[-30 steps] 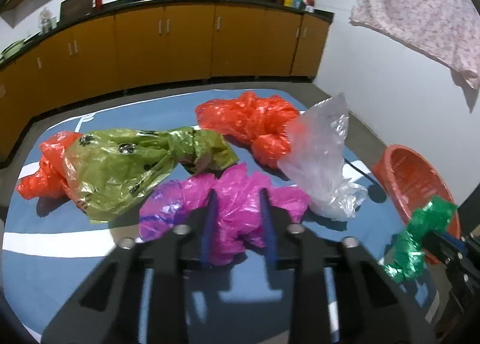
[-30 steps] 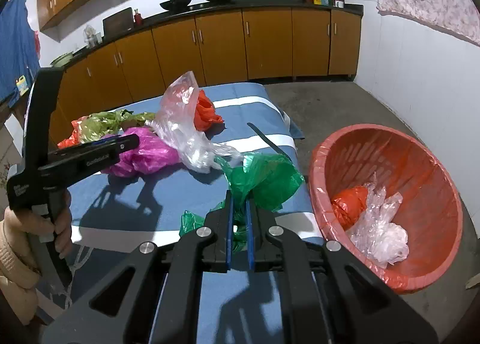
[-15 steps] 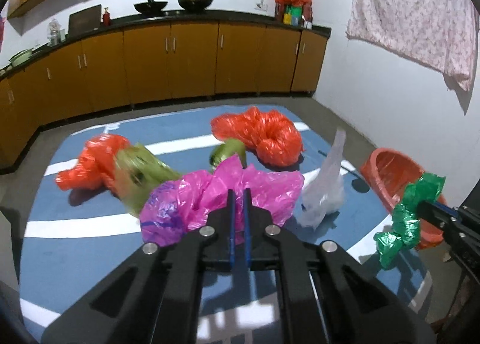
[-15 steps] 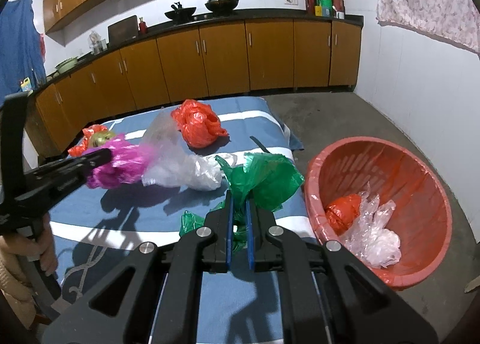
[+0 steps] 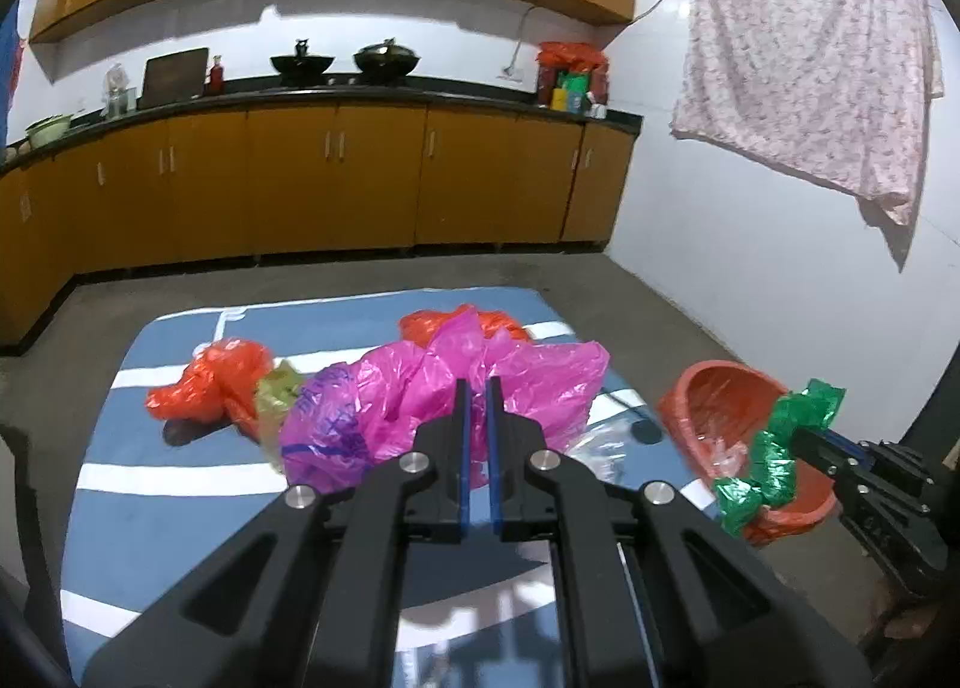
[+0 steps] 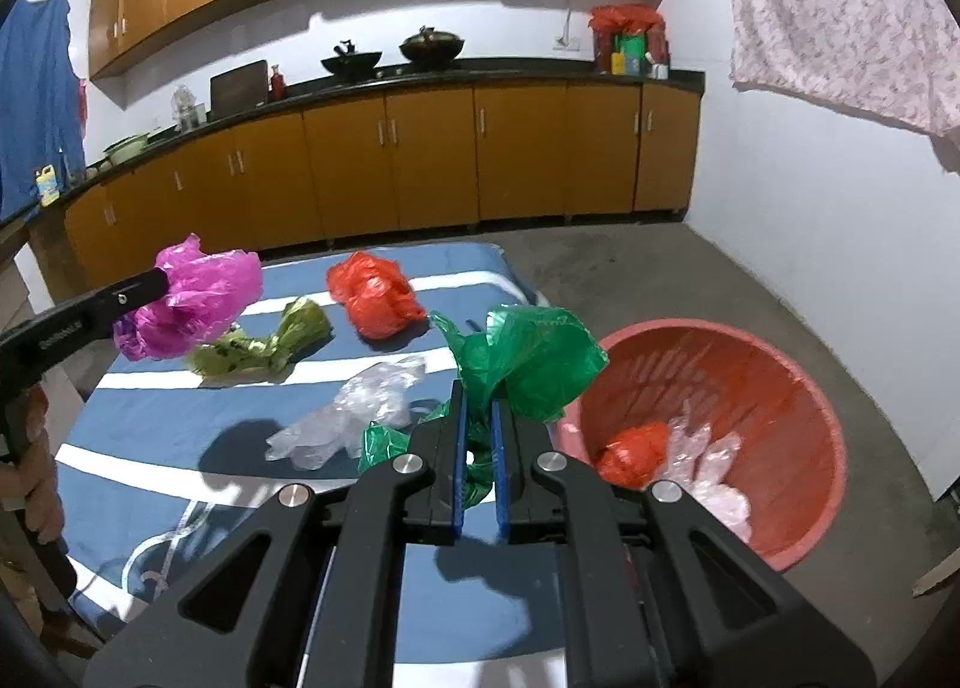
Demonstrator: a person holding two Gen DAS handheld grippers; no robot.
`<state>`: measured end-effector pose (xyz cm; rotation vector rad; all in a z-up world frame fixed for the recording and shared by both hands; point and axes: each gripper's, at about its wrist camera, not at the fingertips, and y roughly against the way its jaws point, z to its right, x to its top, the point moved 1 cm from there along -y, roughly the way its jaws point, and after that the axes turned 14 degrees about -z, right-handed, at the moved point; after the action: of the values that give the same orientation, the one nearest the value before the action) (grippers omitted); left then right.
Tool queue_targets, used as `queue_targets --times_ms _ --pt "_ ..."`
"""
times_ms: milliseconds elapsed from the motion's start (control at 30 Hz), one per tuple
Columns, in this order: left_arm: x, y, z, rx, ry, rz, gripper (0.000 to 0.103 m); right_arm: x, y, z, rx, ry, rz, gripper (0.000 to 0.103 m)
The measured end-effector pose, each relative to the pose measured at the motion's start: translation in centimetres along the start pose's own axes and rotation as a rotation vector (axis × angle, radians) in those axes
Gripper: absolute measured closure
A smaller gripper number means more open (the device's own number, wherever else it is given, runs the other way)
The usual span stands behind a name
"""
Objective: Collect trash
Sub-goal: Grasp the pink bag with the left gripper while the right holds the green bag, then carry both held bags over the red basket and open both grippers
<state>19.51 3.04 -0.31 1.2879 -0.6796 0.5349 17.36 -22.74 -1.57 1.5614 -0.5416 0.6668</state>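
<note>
My left gripper [image 5: 478, 388] is shut on a crumpled magenta plastic bag [image 5: 420, 406], which hangs lifted above the blue mat [image 5: 180, 508]; from the right wrist view the same magenta bag [image 6: 192, 298] dangles at the far left. My right gripper [image 6: 478, 394] is shut on a green plastic bag [image 6: 528, 358], held up beside the red basket [image 6: 798, 388]. The basket holds a red bag [image 6: 630, 448] and clear plastic [image 6: 714, 460]. On the mat lie a red bag [image 6: 372, 298], an olive-green bag [image 6: 264, 346] and a clear bag [image 6: 354, 412].
Another red bag [image 5: 210, 382] lies at the mat's left side. Orange cabinets [image 5: 336, 178] under a black counter run along the back wall. A patterned cloth [image 5: 810, 57] hangs on the white wall at right. A person's hand [image 6: 36, 484] holds the left gripper's handle.
My left gripper closed on the magenta bag and lifted it off the mat. The right gripper rose a little with the green bag. The clear bag dropped flat onto the mat.
</note>
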Motion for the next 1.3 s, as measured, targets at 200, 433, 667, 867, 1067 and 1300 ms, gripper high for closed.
queue_targets --times_ms 200,433,667,867,1067,1300 --pt "0.5 0.7 3.2 -0.06 -0.035 0.014 0.097 -0.3 1.2 2.1 -0.039 -0.035 0.024 0.095" --pt "0.6 0.2 6.9 -0.132 -0.063 0.008 0.097 -0.6 2.2 4.8 -0.098 -0.071 0.045 0.095" --pt "0.6 -0.6 10.1 -0.208 -0.073 0.002 0.097 -1.0 3.2 7.2 -0.165 -0.1 0.066 0.095" --pt "0.6 -1.7 12.7 -0.255 -0.085 -0.02 0.097 -1.2 3.2 9.1 -0.191 -0.136 0.067 0.095" --pt "0.4 -3.5 14.9 -0.294 -0.103 -0.055 0.097 -1.5 3.1 11.3 -0.219 -0.184 0.072 0.095" --pt "0.5 -6.1 17.6 -0.33 -0.122 -0.092 0.097 -1.4 2.7 14.1 -0.247 -0.247 0.078 0.095"
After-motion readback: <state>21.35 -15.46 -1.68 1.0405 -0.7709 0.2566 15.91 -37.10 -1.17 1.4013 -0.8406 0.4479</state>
